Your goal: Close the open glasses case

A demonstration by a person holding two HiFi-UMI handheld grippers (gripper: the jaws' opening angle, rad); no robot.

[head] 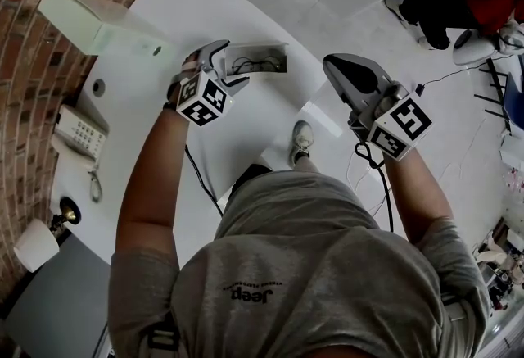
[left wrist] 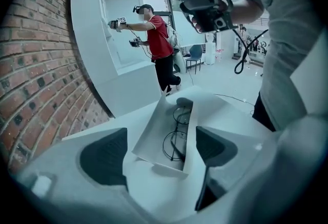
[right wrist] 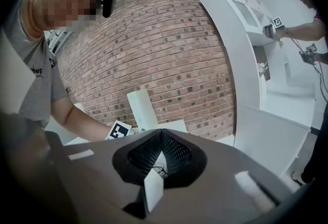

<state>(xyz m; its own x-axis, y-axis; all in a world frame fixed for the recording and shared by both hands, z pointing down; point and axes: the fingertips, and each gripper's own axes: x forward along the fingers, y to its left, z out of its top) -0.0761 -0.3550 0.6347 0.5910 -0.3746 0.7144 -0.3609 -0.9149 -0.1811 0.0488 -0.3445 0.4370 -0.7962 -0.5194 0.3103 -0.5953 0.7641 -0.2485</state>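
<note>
Checking left gripper [left wrist: 161, 135] first: jaws spread wide, tilted down at the open glasses case [left wrist: 154, 138] on the white table [head: 192, 8]. The case sits in the gap between the two pads [left wrist: 105, 156]. A sliver of table shows between the left pad and the case. The right pad is just beside the case's right wall, and I can't tell if it touches. Nothing is pinched.

Glasses [left wrist: 177, 141] lie inside the case (thin dark wire frame, lens loops visible). The lid is up and not shut.

Right gripper [right wrist: 161, 136]: jaw tips pressed together, nothing between them. In the head view it's held above the table, right of the case and well apart from it. A white sliver with a bit of dark wire shows through the slit below the tips. It is beyond the jaws, not gripped.

Rest of the scene:
- white box [head: 90, 16] at the far left of the table, near the brick wall [head: 33, 29]
- desk phone [head: 78, 133] on the left edge
- black cable [head: 201, 180] runs down on the near side of the left gripper
- second person in a red shirt [left wrist: 158, 38] is far back at a white shelf unit [left wrist: 89, 28]
</note>
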